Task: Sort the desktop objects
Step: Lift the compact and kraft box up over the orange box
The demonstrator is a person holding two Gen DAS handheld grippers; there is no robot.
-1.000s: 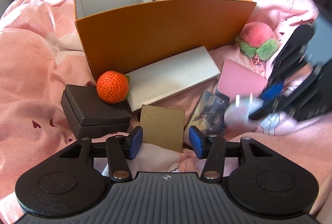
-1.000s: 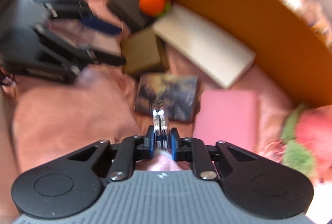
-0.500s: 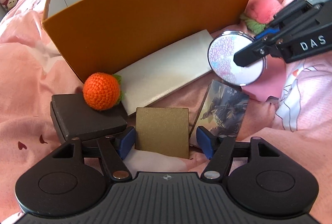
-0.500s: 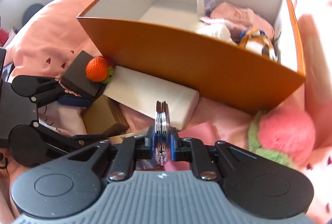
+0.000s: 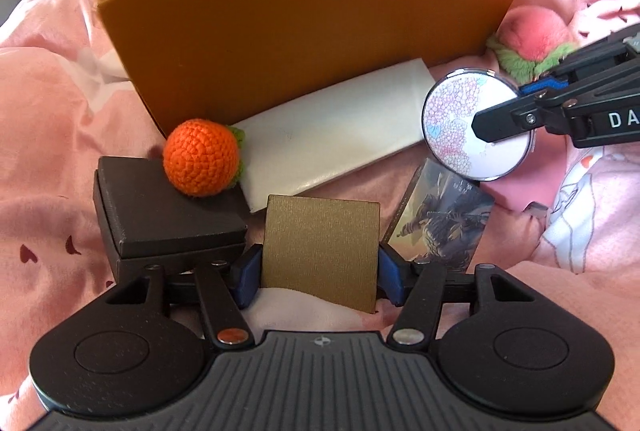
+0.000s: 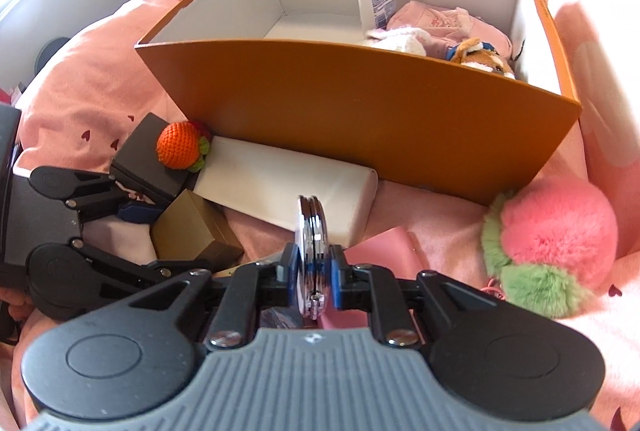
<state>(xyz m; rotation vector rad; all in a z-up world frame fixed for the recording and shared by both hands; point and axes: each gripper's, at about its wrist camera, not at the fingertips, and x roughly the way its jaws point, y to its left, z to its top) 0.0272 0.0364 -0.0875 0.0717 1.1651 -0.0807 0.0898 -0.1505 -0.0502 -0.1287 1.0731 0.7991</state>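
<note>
Inventory, pink bedspread (image 5: 52,119): one orange cardboard box (image 6: 360,111), open-topped, white inside, with an upright divider and soft toys and pink cloth in its right compartment; left compartment bare as far as I can see. Against its near wall lies a long white box (image 5: 332,135), flat. At that box's left end, a crocheted orange ball (image 5: 200,157) with a green leaf, resting on the corner of a black lidded box (image 5: 160,209). Below the white box, a small gold box (image 5: 322,249), upright on the bedding, standing between my left fingers (image 5: 250,273); my left gripper (image 5: 320,277) is closing, blue pads close at either side of the gold box, though I cannot tell whether they press on it yet. Just right of it, a picture card (image 5: 444,219) lying tilted. Beyond that, a pink flat pad (image 5: 520,191), partly covered. My right gripper (image 6: 315,281) is clamped on a round compact mirror (image 6: 312,243), held edge-up; in the left wrist view its floral lid (image 5: 460,119) shows, lifted over the pink pad and the end of the white box. At the box's right corner, a pink plush ball with green fluff (image 6: 552,235), on the bedspread.
</note>
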